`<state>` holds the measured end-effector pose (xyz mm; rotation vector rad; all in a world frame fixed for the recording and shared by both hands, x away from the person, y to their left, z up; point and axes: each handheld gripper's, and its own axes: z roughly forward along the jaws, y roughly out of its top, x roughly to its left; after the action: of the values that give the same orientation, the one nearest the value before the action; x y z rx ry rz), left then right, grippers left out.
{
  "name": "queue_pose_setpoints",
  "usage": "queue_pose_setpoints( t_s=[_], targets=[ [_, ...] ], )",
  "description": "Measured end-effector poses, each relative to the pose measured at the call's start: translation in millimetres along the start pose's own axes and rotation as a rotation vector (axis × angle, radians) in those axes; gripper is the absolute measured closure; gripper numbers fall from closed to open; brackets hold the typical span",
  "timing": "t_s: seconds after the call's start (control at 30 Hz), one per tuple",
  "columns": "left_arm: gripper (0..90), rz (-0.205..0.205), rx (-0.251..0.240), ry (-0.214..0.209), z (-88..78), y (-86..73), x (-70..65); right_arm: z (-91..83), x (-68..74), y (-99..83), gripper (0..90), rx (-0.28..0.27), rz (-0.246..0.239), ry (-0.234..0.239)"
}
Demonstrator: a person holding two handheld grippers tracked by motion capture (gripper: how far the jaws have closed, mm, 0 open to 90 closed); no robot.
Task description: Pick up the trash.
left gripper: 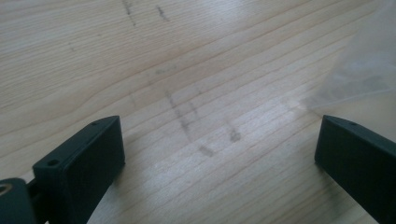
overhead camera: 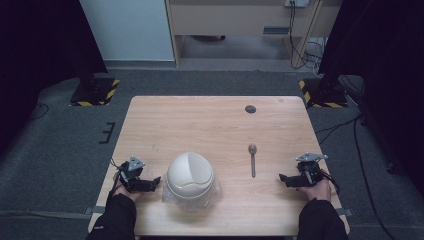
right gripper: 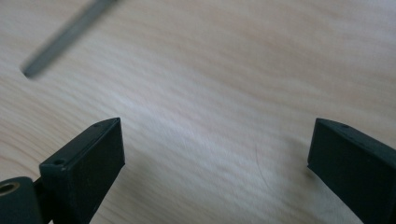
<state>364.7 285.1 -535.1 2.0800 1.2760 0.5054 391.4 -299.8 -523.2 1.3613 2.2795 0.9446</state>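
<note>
A white domed bowl (overhead camera: 190,174) lies upside down on a clear plastic bag (overhead camera: 216,191) near the table's front middle. To its right a metal spoon (overhead camera: 252,159) lies with its bowl pointing away from me. My left gripper (overhead camera: 154,182) rests on the table just left of the bag, open and empty; a corner of the plastic bag (left gripper: 369,70) shows past its right jaw. My right gripper (overhead camera: 283,177) sits at the front right, open and empty, right of the spoon's handle (right gripper: 65,39).
The wooden table (overhead camera: 215,120) has a dark round hole (overhead camera: 250,109) near its far edge. Grey carpet surrounds it, with two stand bases (overhead camera: 95,90) marked with yellow-black tape at the back corners, and cables (overhead camera: 350,125) on the floor at right.
</note>
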Motion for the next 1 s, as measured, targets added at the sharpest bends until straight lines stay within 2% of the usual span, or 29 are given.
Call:
queue_pose_setpoints(
  t_s=[0.07,0.13,0.17,0.2,0.23,0.27,0.33,0.47,0.5,0.53,0.6,0.7,1.0],
  targets=[
    [0.7,0.003,0.001,-0.004,-0.6,-0.6,1.4,-5.0,1.0,4.4,5.4,-0.065,0.012,0.018],
    [0.3,0.007,0.002,-0.008,-0.7,-0.7,1.8,-7.6,1.7,6.6,5.4,-0.085,0.021,0.034],
    [0.0,0.01,-0.001,-0.009,-0.4,-1.1,1.6,-13.2,4.1,10.6,5.5,-0.129,0.023,0.059],
    [0.0,0.01,-0.001,-0.009,-0.4,-1.1,1.6,-13.2,4.1,10.6,5.5,-0.129,0.023,0.059],
    [0.0,0.01,-0.001,-0.01,-0.3,-1.2,1.4,-19.4,6.4,14.3,6.0,-0.167,0.022,0.068],
    [0.0,0.01,-0.001,-0.01,-0.3,-1.2,1.4,-19.4,6.4,14.3,6.0,-0.167,0.022,0.068],
    [0.0,0.01,-0.004,-0.01,-0.4,-1.5,1.4,-28.6,9.5,20.2,6.2,-0.211,0.022,0.081],
    [0.0,0.007,-0.005,-0.006,-0.3,-1.6,1.0,-37.9,13.4,26.9,6.2,-0.242,-0.003,0.077],
    [0.0,0.007,-0.005,-0.006,-0.3,-1.5,1.0,-44.2,15.6,31.8,6.2,-0.271,-0.009,0.08],
    [0.0,0.007,-0.005,-0.006,-0.3,-1.5,1.0,-44.2,15.6,31.8,6.2,-0.271,-0.009,0.08],
    [0.0,0.006,-0.004,-0.005,-0.2,-1.4,0.9,-54.2,18.8,39.7,6.1,-0.315,-0.004,0.082],
    [0.0,0.004,-0.003,-0.001,0.0,-1.2,0.5,-63.6,22.8,47.0,6.1,-0.346,-0.01,0.089],
    [0.0,0.0,-0.006,0.002,0.1,-1.4,0.1,-83.8,37.4,65.7,5.9,-0.416,-0.051,0.113]
  ],
)
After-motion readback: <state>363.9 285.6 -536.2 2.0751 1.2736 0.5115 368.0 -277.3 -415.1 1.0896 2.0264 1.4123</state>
